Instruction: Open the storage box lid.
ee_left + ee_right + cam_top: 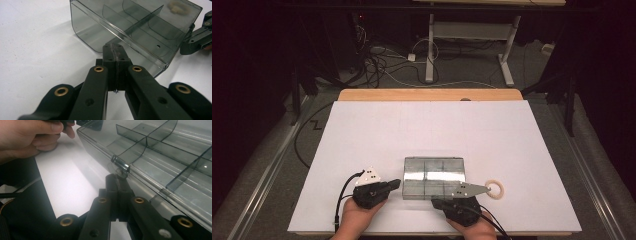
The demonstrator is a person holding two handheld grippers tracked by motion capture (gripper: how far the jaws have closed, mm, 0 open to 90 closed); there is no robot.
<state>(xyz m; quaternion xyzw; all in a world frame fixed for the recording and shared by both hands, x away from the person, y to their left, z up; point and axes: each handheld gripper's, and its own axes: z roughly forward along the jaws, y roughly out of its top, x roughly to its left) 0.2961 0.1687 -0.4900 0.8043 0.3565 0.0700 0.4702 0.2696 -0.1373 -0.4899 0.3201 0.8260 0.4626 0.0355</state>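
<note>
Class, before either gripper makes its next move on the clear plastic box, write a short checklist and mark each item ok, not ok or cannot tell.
1. Left gripper shut, tips at the box's side: ok.
2. Right gripper shut, tips by the latch on the near edge: ok.
3. Box flat on the table: ok.
4. Lid closed: ok.
5. Latch fastened: cannot tell.
6. Ring outside the box, right of it: ok.

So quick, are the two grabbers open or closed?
Left gripper: closed, empty, tips at the clear box.
Right gripper: closed, empty, tips by the box's latch.
</note>
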